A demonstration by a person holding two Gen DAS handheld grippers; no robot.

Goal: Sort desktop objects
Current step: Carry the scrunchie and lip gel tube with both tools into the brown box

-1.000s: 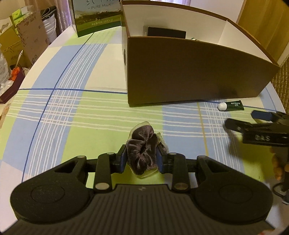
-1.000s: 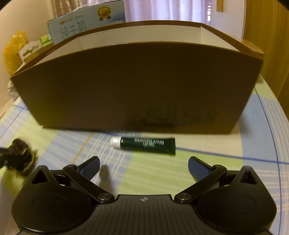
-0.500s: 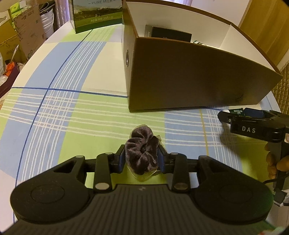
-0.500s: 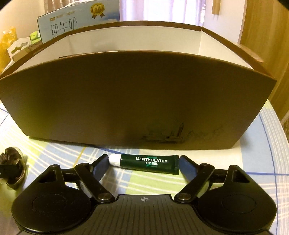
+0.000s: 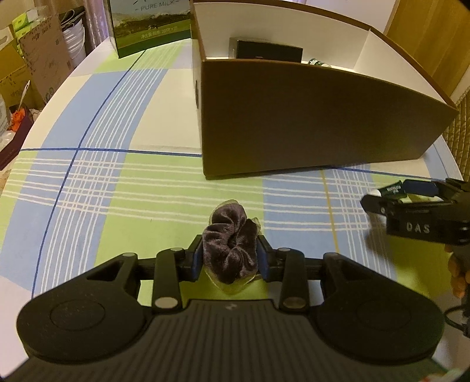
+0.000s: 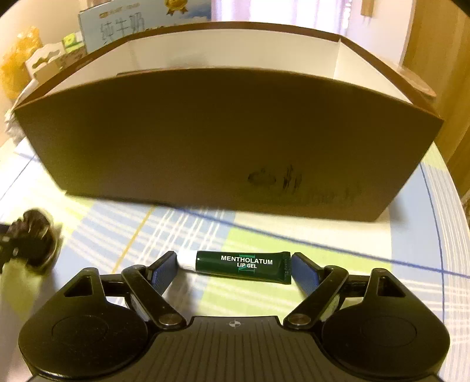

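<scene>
My left gripper (image 5: 230,260) is shut on a dark purple velvet scrunchie (image 5: 230,249), held just above the checked tablecloth. In the right wrist view the scrunchie (image 6: 35,244) shows blurred at the far left. My right gripper (image 6: 235,266) is shut on a dark green lip gel tube (image 6: 243,266), gripped lengthwise with one pad on the white cap and one on the crimped end. The left wrist view shows that gripper (image 5: 402,191) and tube (image 5: 393,189) at the right edge. A large brown cardboard box (image 6: 220,141) with white inside walls stands open just behind both grippers.
Inside the box (image 5: 308,126) lie a black case (image 5: 268,50) and a small item beside it. A milk carton (image 5: 149,26) stands behind the box on the left. Cardboard boxes and bags (image 5: 41,58) crowd the floor beyond the table's left edge.
My right gripper moved up to the lip gel tube and closed on its two ends. The left gripper kept its hold on the scrunchie and barely moved.
</scene>
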